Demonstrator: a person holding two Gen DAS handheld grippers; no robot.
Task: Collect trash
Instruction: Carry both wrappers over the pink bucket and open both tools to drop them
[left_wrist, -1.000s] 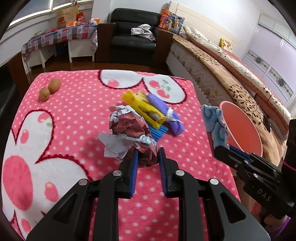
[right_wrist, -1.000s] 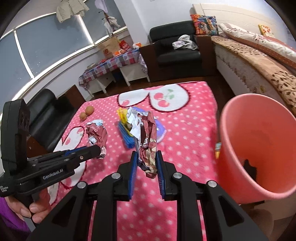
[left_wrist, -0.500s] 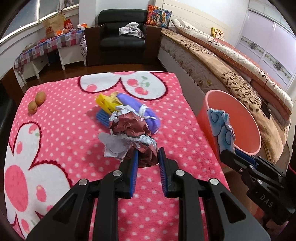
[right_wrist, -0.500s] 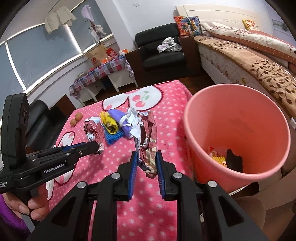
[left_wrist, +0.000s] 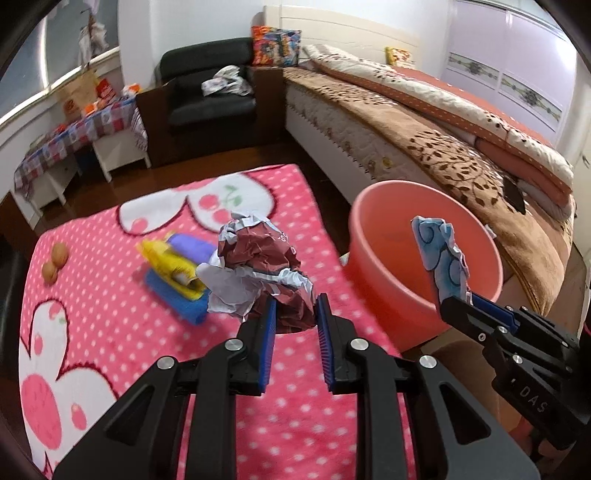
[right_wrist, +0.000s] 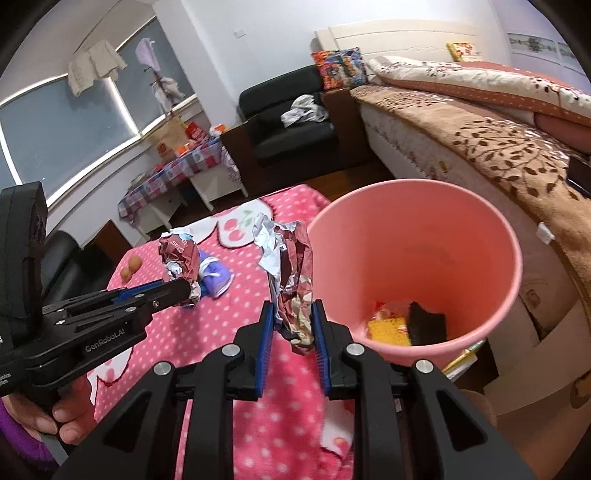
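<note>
My left gripper (left_wrist: 294, 312) is shut on a crumpled dark red and silver wrapper (left_wrist: 258, 264), held above the pink dotted blanket (left_wrist: 110, 317). My right gripper (right_wrist: 293, 318) is shut on another crumpled wrapper (right_wrist: 291, 273), red and silver on this side, blue patterned in the left wrist view (left_wrist: 441, 258), held at the near rim of the pink bin (right_wrist: 424, 258). The bin (left_wrist: 406, 280) stands at the blanket's right edge and holds a yellow packet (right_wrist: 388, 328) and a dark item (right_wrist: 426, 325). Each gripper shows in the other's view, the left (right_wrist: 181, 291) and the right (left_wrist: 458, 306).
A yellow, purple and blue pile (left_wrist: 177, 273) lies on the blanket. Two small brown round things (left_wrist: 55, 260) sit at its far left. A bed (left_wrist: 443, 136) runs along the right, a black armchair (left_wrist: 210, 99) stands behind, and a checked side table (left_wrist: 74, 136) is at the far left.
Both grippers have carried their wrappers rightward toward the bin. The bin now looms larger, and the right gripper's wrapper has reached its rim.
</note>
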